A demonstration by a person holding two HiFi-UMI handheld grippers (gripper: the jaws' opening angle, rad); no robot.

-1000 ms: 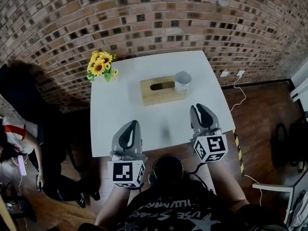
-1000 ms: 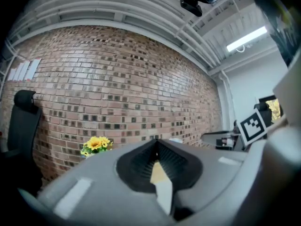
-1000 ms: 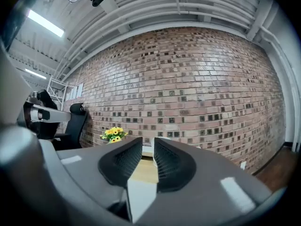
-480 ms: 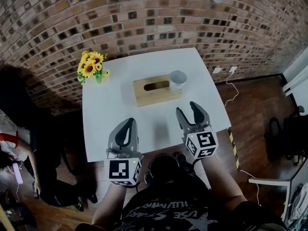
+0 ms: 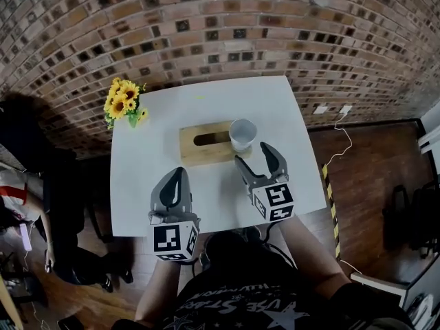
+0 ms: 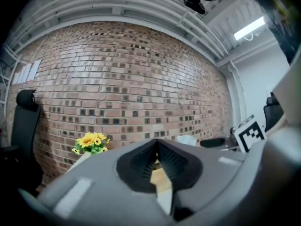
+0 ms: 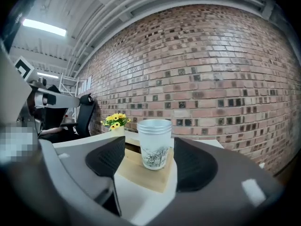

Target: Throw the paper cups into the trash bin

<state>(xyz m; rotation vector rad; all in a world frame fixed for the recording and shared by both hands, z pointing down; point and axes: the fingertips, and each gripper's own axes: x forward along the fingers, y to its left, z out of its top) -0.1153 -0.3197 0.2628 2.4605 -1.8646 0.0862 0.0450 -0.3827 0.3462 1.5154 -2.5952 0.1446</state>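
A stack of white paper cups (image 5: 242, 135) stands upright on the right end of a wooden tissue box (image 5: 203, 144) on the white table (image 5: 289, 115). My right gripper (image 5: 254, 155) hovers just short of the cups, its jaws opening, with nothing between the pads. In the right gripper view the cups (image 7: 154, 149) sit straight ahead, framed by the right gripper (image 7: 149, 142). My left gripper (image 5: 176, 176) is shut and empty over the table's near left part. Its own view shows the left gripper (image 6: 156, 143) shut, with the cups (image 6: 186, 139) off to the right. No trash bin is in view.
A pot of sunflowers (image 5: 123, 102) stands at the table's far left corner. A brick wall (image 5: 220, 33) runs behind the table. A seated person (image 5: 27, 205) is at the left. White cables (image 5: 337, 150) and striped tape (image 5: 330, 205) lie on the wooden floor at the right.
The right gripper's jaws have gone from nearly shut to wide apart, and it has moved forward toward the cups. The left gripper has stayed shut, also a little farther forward.
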